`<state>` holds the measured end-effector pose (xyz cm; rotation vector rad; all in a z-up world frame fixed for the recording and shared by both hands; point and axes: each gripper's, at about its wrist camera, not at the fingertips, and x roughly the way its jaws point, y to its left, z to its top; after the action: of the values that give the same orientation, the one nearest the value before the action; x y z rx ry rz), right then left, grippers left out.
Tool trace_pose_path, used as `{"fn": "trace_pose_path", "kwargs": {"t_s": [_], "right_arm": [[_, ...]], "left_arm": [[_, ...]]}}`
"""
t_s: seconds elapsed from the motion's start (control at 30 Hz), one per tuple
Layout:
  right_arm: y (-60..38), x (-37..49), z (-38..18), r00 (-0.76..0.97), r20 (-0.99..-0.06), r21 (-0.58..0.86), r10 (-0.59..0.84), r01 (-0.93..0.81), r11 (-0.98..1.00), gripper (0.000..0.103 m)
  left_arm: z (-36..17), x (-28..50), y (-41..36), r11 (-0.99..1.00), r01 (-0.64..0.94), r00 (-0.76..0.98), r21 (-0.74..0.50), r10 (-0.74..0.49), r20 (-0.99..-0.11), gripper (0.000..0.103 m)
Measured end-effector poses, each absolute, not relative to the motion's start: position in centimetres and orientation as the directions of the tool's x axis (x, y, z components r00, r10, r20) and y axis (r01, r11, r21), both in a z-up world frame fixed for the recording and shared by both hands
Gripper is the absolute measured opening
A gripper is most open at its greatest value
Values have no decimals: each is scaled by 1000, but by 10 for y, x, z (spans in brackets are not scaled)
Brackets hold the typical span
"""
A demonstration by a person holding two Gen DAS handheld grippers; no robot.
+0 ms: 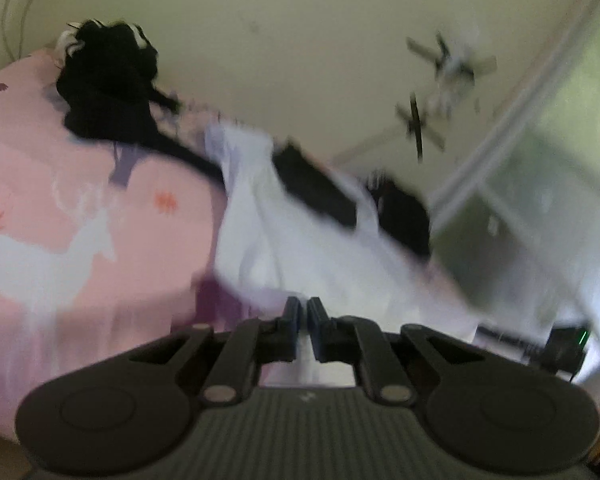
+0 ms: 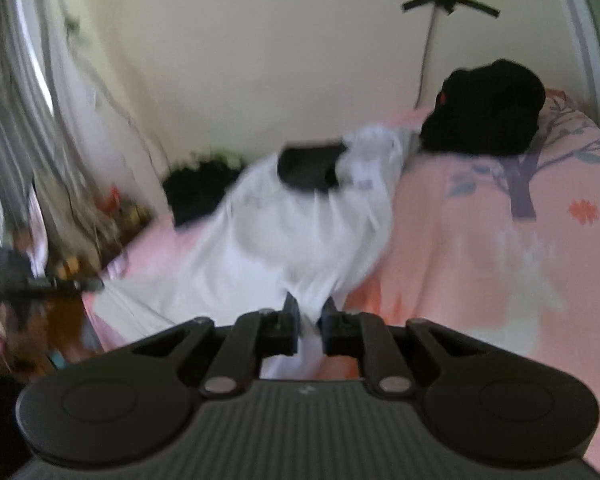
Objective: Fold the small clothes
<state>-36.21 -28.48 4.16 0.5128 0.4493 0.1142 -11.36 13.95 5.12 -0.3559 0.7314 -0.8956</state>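
Note:
A white garment (image 1: 284, 224) lies stretched across a pink bedsheet (image 1: 60, 184); it also shows in the right wrist view (image 2: 268, 224). My left gripper (image 1: 303, 312) is shut on the garment's near edge. My right gripper (image 2: 310, 312) is shut on a bunched white fold of the same garment. A dark patch (image 2: 308, 164) sits on the garment's far part. Both views are blurred by motion.
A pile of black clothes (image 1: 108, 88) lies at the bed's far side by the cream wall, also seen in the right wrist view (image 2: 484, 108). Another black bundle (image 2: 200, 192) sits at the far left bed edge. A cluttered shelf (image 2: 112, 216) stands beside the bed.

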Motion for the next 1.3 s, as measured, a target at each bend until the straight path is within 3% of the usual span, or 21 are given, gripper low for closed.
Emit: {"fn": "trace_pose_path", "kwargs": {"t_s": [0.13, 0.2, 0.27, 0.3, 0.33, 0.37, 0.4, 0.43, 0.47, 0.53, 0.63, 0.67, 0.7, 0.73, 0.77, 0.8, 0.93, 1.13, 1.2, 1.27, 1.3], "right_arm": [[-319, -303, 57, 915, -356, 558, 189, 46, 829, 5], [-340, -252, 62, 921, -349, 604, 173, 80, 793, 6], [-351, -206, 63, 920, -379, 585, 103, 152, 797, 14], [-353, -183, 61, 903, -429, 518, 25, 223, 826, 24], [-354, -168, 58, 881, -472, 469, -17, 267, 842, 69], [-352, -161, 54, 861, -505, 429, -54, 304, 851, 83], [-350, -161, 52, 856, -515, 407, -53, 298, 864, 80], [-346, -166, 50, 858, -513, 391, -29, 264, 882, 76], [-341, -174, 48, 863, -505, 374, -17, 236, 897, 78], [-332, -189, 42, 858, -513, 349, -9, 217, 912, 81], [-322, -205, 27, 843, -537, 364, 41, 188, 912, 81], [-318, -206, 21, 834, -549, 365, 55, 180, 914, 75], [-316, -205, 14, 820, -570, 360, 63, 180, 915, 65], [-313, -203, 9, 803, -593, 351, 62, 188, 917, 33], [-310, -205, 8, 803, -595, 329, 34, 205, 922, 14], [-309, -207, 11, 805, -593, 315, 25, 204, 927, 3], [-302, -229, 30, 820, -572, 295, 16, 188, 937, 0], [-291, -274, 34, 789, -614, 247, -20, 216, 945, 0], [-294, -278, 23, 748, -660, 192, -74, 263, 946, 0], [-303, -281, 16, 731, -672, 175, -118, 311, 934, 0], [-307, -281, 18, 745, -656, 192, -125, 324, 926, 0]], "left_arm": [[71, -48, 125, 583, 518, 448, -626, -808, -382, 6], [77, -3, 102, 606, 470, 466, -642, -788, -402, 7], [77, 43, 73, 670, 412, 511, -617, -731, -453, 14], [72, 66, 57, 726, 375, 531, -576, -678, -509, 18], [65, 79, 48, 769, 335, 537, -544, -631, -560, 21], [57, 84, 42, 795, 305, 527, -524, -599, -603, 20], [51, 83, 39, 792, 324, 506, -517, -607, -613, 21], [46, 77, 37, 778, 368, 487, -509, -628, -607, 29], [42, 70, 38, 774, 394, 482, -496, -634, -606, 42], [32, 56, 37, 780, 421, 475, -462, -624, -621, 55], [17, 39, 26, 776, 469, 426, -421, -616, -662, 56], [12, 33, 20, 772, 486, 407, -410, -615, -675, 53], [7, 31, 14, 764, 506, 386, -400, -615, -688, 50], [5, 26, 7, 760, 527, 364, -381, -607, -707, 40], [1, 23, -1, 761, 545, 356, -353, -590, -724, 13], [0, 17, -6, 761, 563, 355, -321, -573, -738, 7], [26, 2, 12, 745, 594, 368, -304, -588, -720, 6], [45, 4, 47, 789, 553, 399, -267, -532, -747, 7], [33, 9, 44, 817, 539, 399, -206, -462, -792, 13], [24, 11, 40, 839, 525, 423, -143, -403, -812, 33], [24, 11, 40, 839, 527, 436, -134, -402, -805, 33]]}}
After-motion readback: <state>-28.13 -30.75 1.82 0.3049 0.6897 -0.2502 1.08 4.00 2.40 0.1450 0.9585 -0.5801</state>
